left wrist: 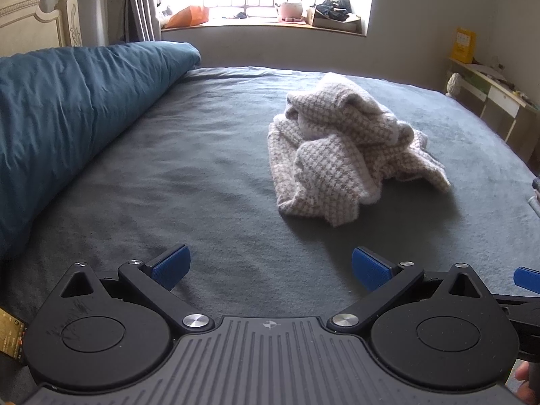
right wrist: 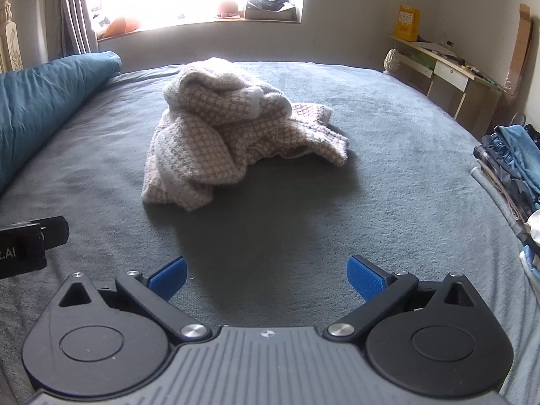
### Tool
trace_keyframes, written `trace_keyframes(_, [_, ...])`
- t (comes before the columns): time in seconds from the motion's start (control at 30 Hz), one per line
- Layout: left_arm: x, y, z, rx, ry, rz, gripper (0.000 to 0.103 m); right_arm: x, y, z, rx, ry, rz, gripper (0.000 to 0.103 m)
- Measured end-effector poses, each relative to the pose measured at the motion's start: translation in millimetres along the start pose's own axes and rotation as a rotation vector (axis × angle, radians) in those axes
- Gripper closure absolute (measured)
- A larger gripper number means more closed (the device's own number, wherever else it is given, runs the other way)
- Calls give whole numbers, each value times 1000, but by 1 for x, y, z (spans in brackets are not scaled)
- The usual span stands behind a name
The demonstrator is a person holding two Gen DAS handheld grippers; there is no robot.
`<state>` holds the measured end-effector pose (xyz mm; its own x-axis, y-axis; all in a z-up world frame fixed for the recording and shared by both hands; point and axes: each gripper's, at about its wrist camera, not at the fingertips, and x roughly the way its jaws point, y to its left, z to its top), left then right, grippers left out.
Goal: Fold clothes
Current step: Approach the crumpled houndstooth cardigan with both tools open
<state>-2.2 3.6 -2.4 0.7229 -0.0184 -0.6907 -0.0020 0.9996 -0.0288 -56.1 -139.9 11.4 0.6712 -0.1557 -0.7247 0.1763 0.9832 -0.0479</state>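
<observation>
The bed (left wrist: 209, 175) carries everything. A rolled blue duvet (left wrist: 67, 108) lies left of the left hand-held gripper (left wrist: 270, 270). The crumpled checked garment (left wrist: 341, 148) lies ahead, unfolded, with nothing in the way. A clothes stack (right wrist: 513, 168) sits right of the right hand-held gripper (right wrist: 266, 278). Both sets of jaws stand apart, empty, probably readied for a first grasp.

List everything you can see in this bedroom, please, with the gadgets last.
Sweater: one, cream and tan check, crumpled mid-bed.
Bed cover: one, grey-green, under the sweater.
Duvet: one, teal, rolled along the bed's left.
Clothes stack: one, blues and plaids, right edge of the bed.
Desk: one, pale wood and white, right wall.
Yellow box: one, on the desk.
Window sill: one, cluttered, far wall.
Curtain: one, grey, left of the window.
Headboard: one, cream, far left.
Left gripper: one, black with blue pads, open, empty.
Right gripper: one, same, open, empty.
</observation>
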Motion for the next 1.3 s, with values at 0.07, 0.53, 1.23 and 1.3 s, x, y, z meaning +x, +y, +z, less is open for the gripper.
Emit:
trace_keyframes(0.07, [0,1,-1,0,1,1,0,0,0,0,0,0,1,0])
trace_keyframes(0.53, [-1,2,-2,10,3,1,0,-3,3,2,-4,-10,1,0])
trace_keyframes(1.23, [0,2,-3,19,2,1,0,-1,3,2,-4,-11,2,0])
trace_keyframes(1.3, [0,2,-3,19,3,1,0,0,3,2,-4,-10,2,0])
